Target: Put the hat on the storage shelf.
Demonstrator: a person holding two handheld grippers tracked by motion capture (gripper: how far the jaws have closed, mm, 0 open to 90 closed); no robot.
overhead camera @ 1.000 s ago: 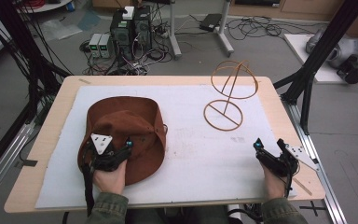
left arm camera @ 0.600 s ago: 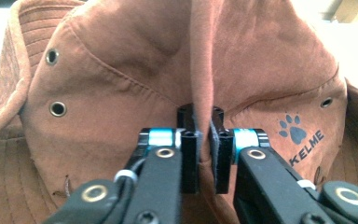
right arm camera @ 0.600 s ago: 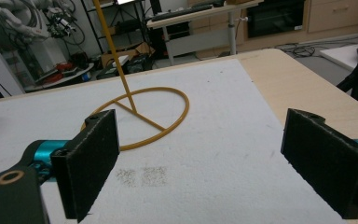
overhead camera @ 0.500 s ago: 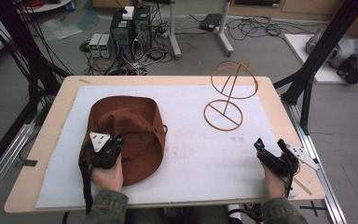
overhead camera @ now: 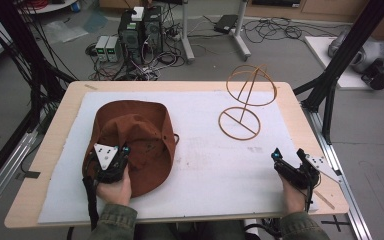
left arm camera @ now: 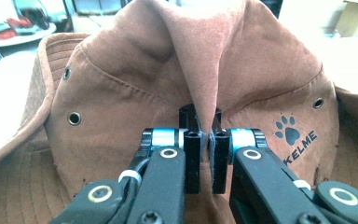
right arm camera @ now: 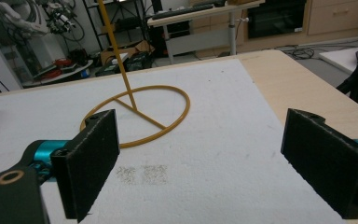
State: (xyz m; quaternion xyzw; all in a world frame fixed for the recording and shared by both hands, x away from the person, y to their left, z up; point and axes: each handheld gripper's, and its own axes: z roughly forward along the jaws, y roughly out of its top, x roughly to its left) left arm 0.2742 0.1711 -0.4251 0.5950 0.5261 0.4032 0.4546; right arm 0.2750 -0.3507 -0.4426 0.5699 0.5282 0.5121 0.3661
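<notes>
Over on the left: left claw [left arm camera: 204,158] pinches a crown fold of the brown hat [overhead camera: 140,135].
Stand direction: wire hat stand [overhead camera: 247,102] sits right and farther back.
Right claw [overhead camera: 286,159]: gaping, empty, nearer the stand.

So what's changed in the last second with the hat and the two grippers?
Little has moved. The left gripper shifted slightly on the hat and now has its jaws shut on a fold of the crown. The hat lies where it was. The right gripper stays open at the table's right edge, and the wire stand has not moved.
</notes>
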